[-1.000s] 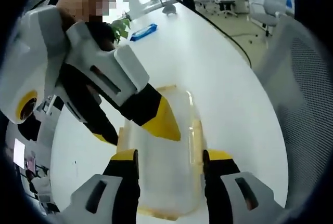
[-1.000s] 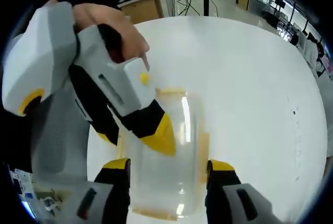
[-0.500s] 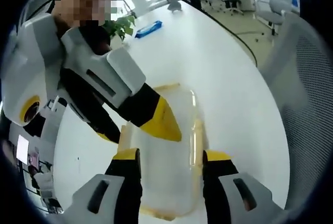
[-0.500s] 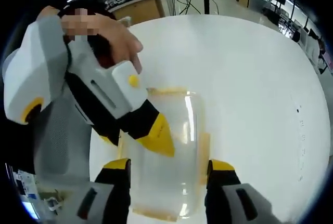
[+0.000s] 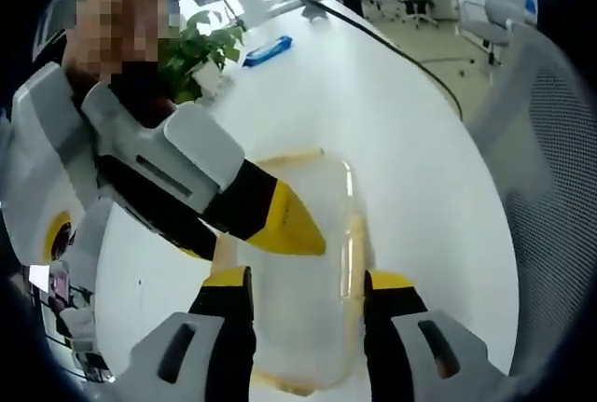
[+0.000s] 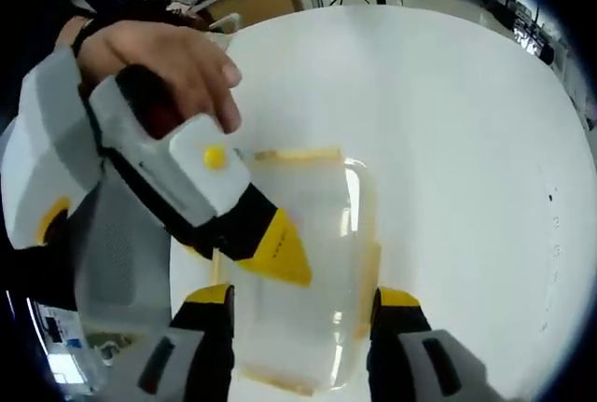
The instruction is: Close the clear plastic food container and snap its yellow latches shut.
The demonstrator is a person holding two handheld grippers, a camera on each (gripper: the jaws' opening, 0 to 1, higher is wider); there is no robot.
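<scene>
White round table (image 5: 401,131) (image 6: 448,122) carries everything. Mesh chair back (image 5: 550,159) stands at the table's edge in the left gripper view. Clear plastic container (image 5: 298,299) (image 6: 308,299) sits on the table, lid on, right in front of both cameras, yellow latches along its sides: far end latch (image 5: 289,155) (image 6: 298,154), side latch (image 5: 353,262) (image 6: 370,271).

Left gripper (image 5: 306,281) jaws spread, one each side of the container. In the right gripper view it comes in from the left, its yellow tip (image 6: 275,251) over the lid; a hand (image 6: 159,52) grips it.

Right gripper (image 6: 304,298) jaws spread too, straddling the container's near end. In the left gripper view its yellow tip (image 5: 289,225) rests over the lid; contact unclear.

Green plant (image 5: 191,57) and a blue packet (image 5: 263,51) lie far back on the table.
</scene>
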